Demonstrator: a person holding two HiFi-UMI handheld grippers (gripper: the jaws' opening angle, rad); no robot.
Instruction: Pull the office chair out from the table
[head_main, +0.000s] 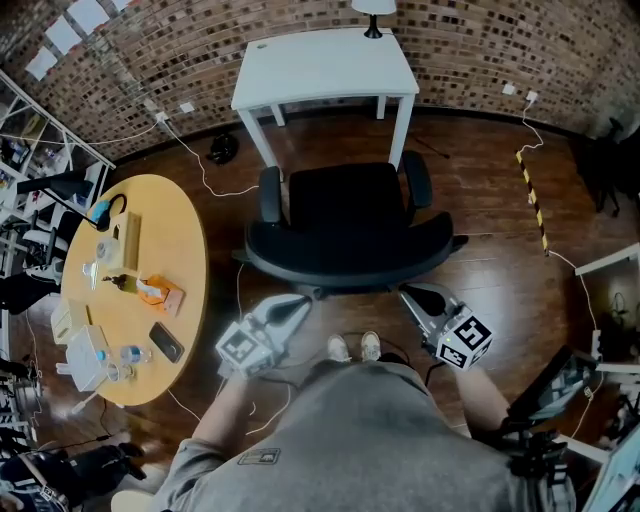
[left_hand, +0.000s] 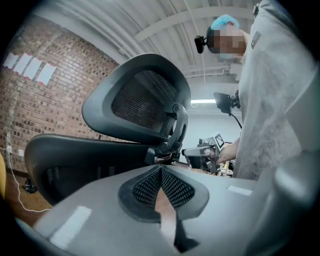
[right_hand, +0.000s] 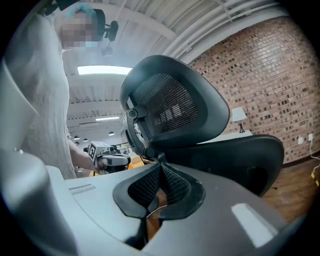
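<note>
The black office chair (head_main: 345, 215) stands with its seat facing the white table (head_main: 320, 65) and its back toward me. My left gripper (head_main: 297, 305) and right gripper (head_main: 408, 294) sit just behind the curved backrest rim, one at each side. Both are shut, pads together with nothing between them. In the left gripper view the closed left gripper (left_hand: 161, 169) points at the mesh headrest (left_hand: 142, 97) and its bracket. The right gripper view shows the closed right gripper (right_hand: 161, 166) below the same headrest (right_hand: 175, 105). I cannot tell whether either tip touches the chair.
A round yellow table (head_main: 180, 250) with a phone, bottles and small items stands at the left. Cables (head_main: 205, 175) trail over the wooden floor. A yellow-black strip (head_main: 532, 195) lies at the right. Shelving lines the left edge. My feet (head_main: 355, 347) are right behind the chair.
</note>
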